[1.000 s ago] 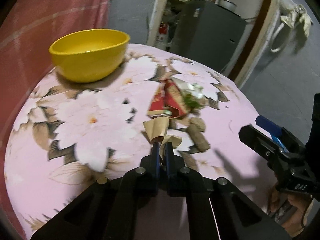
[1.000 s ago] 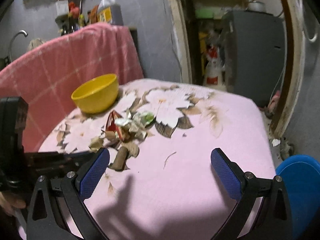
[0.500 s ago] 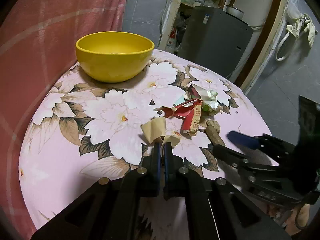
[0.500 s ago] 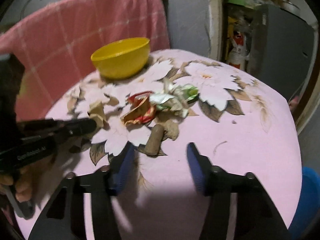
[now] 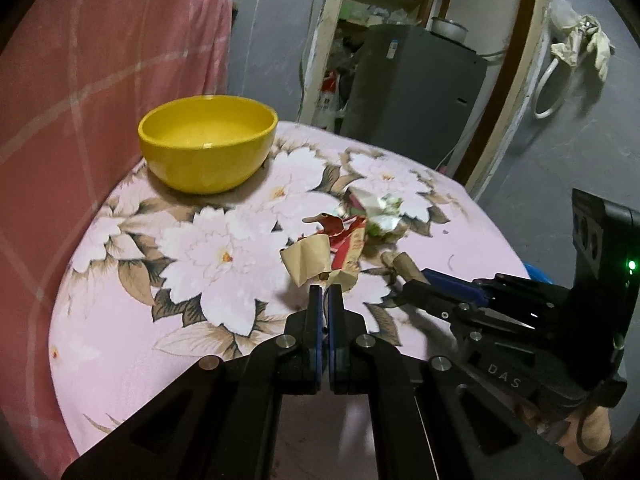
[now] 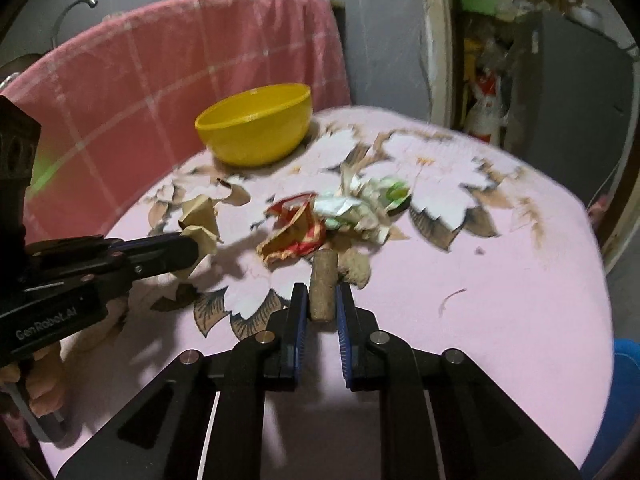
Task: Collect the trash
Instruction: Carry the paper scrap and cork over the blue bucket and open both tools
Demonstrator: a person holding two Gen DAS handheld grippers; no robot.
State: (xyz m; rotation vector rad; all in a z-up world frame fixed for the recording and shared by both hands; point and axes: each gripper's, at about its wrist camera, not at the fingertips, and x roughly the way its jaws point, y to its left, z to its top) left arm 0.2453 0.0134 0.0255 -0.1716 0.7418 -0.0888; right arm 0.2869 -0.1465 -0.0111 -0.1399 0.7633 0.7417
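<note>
Left gripper point(image 5: 325, 294) clamped on a crumpled scrap of brown paper point(image 5: 308, 261), fingers nearly together with the scrap sticking out past the tips, lifted a little off the floral pink tablecloth point(image 5: 120, 320). Seen from the right wrist view, same scrap point(image 6: 200, 220) pinched at the end of the left gripper point(image 6: 192, 246), left of the trash pile.

Right gripper point(image 6: 322, 300) closed around a brown cork-like cylinder point(image 6: 323, 288), blue pads touching it on both sides, cylinder pointing away along the fingers. Whether lifted or resting on the cloth, cannot tell. In the left wrist view, right gripper point(image 5: 424, 284) coming in from the right, tips at the cylinder point(image 5: 406, 266).

Just beyond the cylinder, a torn red wrapper point(image 6: 294, 232); beside that, a crumpled white and green wrapper point(image 6: 360, 208). Another brown lump point(image 6: 354, 266) just right of the cylinder.

Yellow bowl point(image 6: 256, 124) well beyond the pile, at the far edge near a pink checked cloth point(image 6: 160, 60). Blue container point(image 6: 616, 400) low at the right edge, off the table.
</note>
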